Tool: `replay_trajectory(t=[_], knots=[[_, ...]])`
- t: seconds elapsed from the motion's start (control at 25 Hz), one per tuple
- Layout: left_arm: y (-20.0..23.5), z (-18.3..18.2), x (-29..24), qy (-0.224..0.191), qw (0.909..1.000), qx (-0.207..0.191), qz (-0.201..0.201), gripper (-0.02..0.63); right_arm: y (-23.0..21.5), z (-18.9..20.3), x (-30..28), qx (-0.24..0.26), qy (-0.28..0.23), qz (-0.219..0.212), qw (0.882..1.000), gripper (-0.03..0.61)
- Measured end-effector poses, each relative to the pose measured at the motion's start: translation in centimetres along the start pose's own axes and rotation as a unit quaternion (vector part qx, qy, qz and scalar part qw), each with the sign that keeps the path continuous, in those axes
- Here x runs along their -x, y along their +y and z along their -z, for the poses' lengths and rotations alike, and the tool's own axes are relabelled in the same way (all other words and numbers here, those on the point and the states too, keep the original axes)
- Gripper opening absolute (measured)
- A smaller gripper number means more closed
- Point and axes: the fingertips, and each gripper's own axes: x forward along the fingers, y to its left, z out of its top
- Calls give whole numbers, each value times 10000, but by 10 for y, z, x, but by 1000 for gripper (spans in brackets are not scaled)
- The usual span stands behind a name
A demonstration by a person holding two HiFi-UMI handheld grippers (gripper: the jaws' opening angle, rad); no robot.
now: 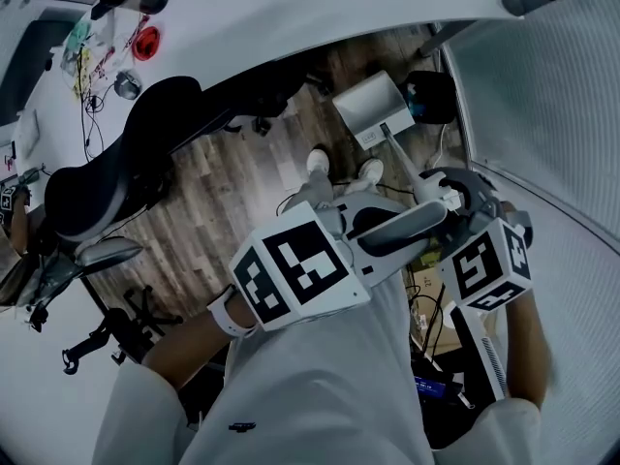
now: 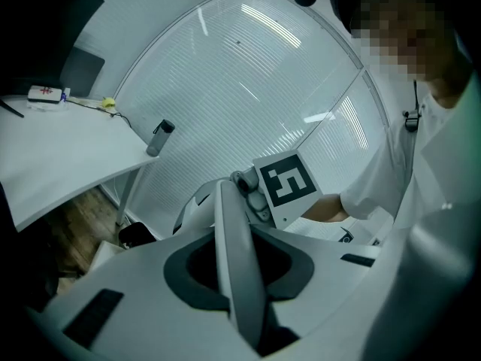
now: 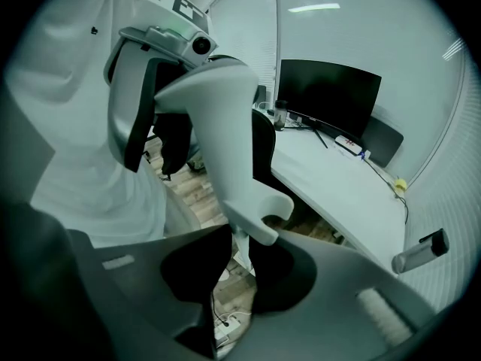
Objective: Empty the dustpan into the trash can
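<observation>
A long-handled grey dustpan point(image 1: 370, 105) stands on the wood floor, its thin pole point(image 1: 405, 153) rising toward me. The pole ends in a light grey grip point(image 1: 402, 226) with a hooked end. My left gripper point(image 1: 363, 231) is shut on that grip point(image 2: 237, 262), which runs away between its jaws toward the right gripper's marker cube point(image 2: 289, 183). My right gripper point(image 1: 450, 197) is shut lower down, with the thin pole point(image 3: 239, 248) passing between its jaws and the hooked grip point(image 3: 225, 141) above them. A black bin-like container point(image 1: 431, 95) sits just right of the dustpan.
A black office chair point(image 1: 116, 177) stands at left under the curved white desk point(image 1: 291, 8). A ribbed glass wall point(image 1: 552, 114) closes the right side. Cables and a power strip point(image 1: 431, 308) lie near my feet point(image 1: 320, 160). A monitor point(image 3: 327, 89) is on the desk.
</observation>
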Motion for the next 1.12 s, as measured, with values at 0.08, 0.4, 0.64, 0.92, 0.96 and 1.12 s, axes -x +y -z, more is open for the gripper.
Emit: replay_trajectory(t=[0.08, 0.4, 0.64, 0.92, 0.96, 1.12], knots=[[9, 6, 3, 121, 9999, -25, -9, 60, 0, -1, -11, -89, -63, 20, 9999, 83], [51, 23, 7, 539, 9975, -410, -199, 89, -5, 1, -52, -375, -354, 265, 9983, 83], [88, 35, 13, 679, 9942, -469, -692, 184, -7, 5, -78, -467, -513, 476, 9965, 81], [119, 43, 29, 345, 9912, -238, -1254, 258, -21, 17, -99, -748, -725, 743, 9918, 80], [123, 45, 32, 294, 9900, -204, -1365, 270, -25, 20, -102, -836, -771, 806, 9902, 80], [142, 60, 40, 192, 9841, -140, -1763, 278, -37, 31, -115, -1023, -897, 953, 9861, 80]])
